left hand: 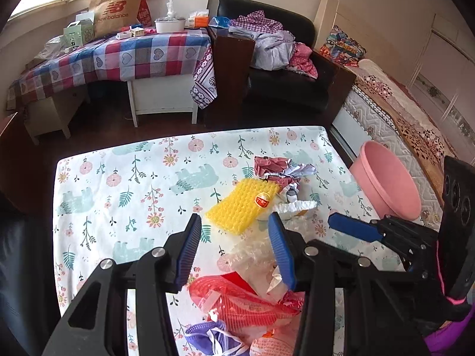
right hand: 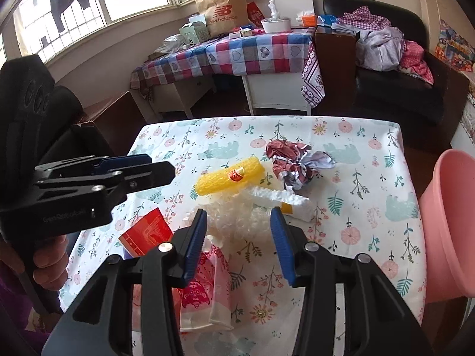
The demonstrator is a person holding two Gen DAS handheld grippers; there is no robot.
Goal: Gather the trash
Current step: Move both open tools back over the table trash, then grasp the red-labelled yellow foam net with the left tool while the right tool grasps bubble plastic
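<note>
Trash lies heaped on the floral-cloth table [left hand: 118, 207]: a yellow foam net [left hand: 243, 204] [right hand: 230, 178], crumpled red-and-white paper [left hand: 279, 172] [right hand: 292, 160], a white foam strip [left hand: 297, 206] [right hand: 285, 197], clear bubble plastic [left hand: 255, 249] [right hand: 237, 222], a red mesh bag [left hand: 237, 296], a red carton [right hand: 147, 233] and a purple mask [left hand: 207, 335]. My left gripper [left hand: 234, 216] [right hand: 160, 166] hovers open over the near part of the heap. Beside it, over the bubble plastic, my right gripper [right hand: 237, 212] [left hand: 341, 222] is also open. Neither holds anything.
A pink bin [left hand: 383, 184] [right hand: 448, 222] stands off the table's right edge, beside a bed [left hand: 386, 103]. Behind the table are a checked-cloth table [left hand: 133, 56] with a paper bag and boxes, and a black armchair [left hand: 285, 89] piled with clothes. A printed pink bag [right hand: 207, 290] lies near me.
</note>
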